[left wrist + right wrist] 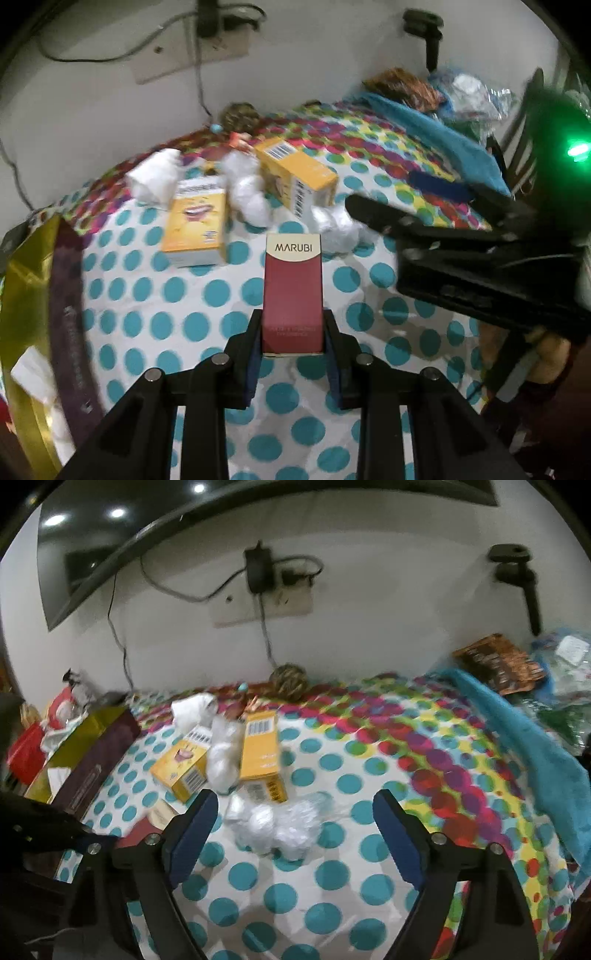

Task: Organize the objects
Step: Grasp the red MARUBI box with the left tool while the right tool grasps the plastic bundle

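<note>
Between the left claw's [293,332] pads, the red box [293,291] sits pinched (right claw [295,812] spread).

"MARUBI" read in dark capitals on cream top band of red carton [292,291]. Lower lines of print on same carton too blurred for reading. Barcodes seen on yellow boxes [259,746]; digits and other print not legible.

A white wall [369,602] with a socket plate [264,605] backs the polka-dot bedsheet [332,886].
</note>
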Available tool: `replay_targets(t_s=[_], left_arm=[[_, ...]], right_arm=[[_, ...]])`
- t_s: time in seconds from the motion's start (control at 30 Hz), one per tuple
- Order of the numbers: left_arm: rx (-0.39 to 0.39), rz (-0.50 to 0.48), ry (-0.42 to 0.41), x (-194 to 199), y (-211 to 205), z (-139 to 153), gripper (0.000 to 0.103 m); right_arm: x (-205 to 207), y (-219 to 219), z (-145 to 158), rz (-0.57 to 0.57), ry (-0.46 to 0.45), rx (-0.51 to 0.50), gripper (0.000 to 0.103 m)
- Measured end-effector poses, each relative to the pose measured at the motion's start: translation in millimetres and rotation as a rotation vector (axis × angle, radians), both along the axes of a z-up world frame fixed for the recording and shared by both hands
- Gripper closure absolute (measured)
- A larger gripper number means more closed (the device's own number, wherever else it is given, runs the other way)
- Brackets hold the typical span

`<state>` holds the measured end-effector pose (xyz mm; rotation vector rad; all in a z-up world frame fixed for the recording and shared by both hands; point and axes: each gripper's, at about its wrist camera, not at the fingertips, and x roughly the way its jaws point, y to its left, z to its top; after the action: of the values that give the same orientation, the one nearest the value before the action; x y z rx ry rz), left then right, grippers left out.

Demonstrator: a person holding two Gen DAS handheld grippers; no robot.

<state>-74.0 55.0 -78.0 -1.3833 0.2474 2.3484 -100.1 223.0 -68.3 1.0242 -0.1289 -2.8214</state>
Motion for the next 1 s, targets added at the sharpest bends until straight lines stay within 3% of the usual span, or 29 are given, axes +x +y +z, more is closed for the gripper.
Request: replay_targets(t_s=[0.23,0.4,0.53,0.73,0.77,1.0], left_arm=[[0.030,0.057,0.040,12,-21,28,0.073],[0.055,0.096,0.064,22,-39,42,0.073],[0.061,0.133,0.066,27,-54,46,0.073],[0.067,0.195,0.072,31,-78,50,0.073],[0.066,0.199,0.073,32,-81,51,0.073],[0.062,0.279,0.074,39,-112,54,0.073]], right_arm=[[-16,-15,-18,0.037,-0.085,0.016,0.027],[-23,-19,-27,0.057,-0.135,0.001,0.042],[-25,-25,-29,0.074,-0.150,-0.007,0.046],[-21,-37,-26,0.093,-0.133,0.060,0.053],[-20,-38,-25,0.094,-0.127,0.066,0.068],[-17,-41,-24,0.106,-0.137,0.079,0.070]])
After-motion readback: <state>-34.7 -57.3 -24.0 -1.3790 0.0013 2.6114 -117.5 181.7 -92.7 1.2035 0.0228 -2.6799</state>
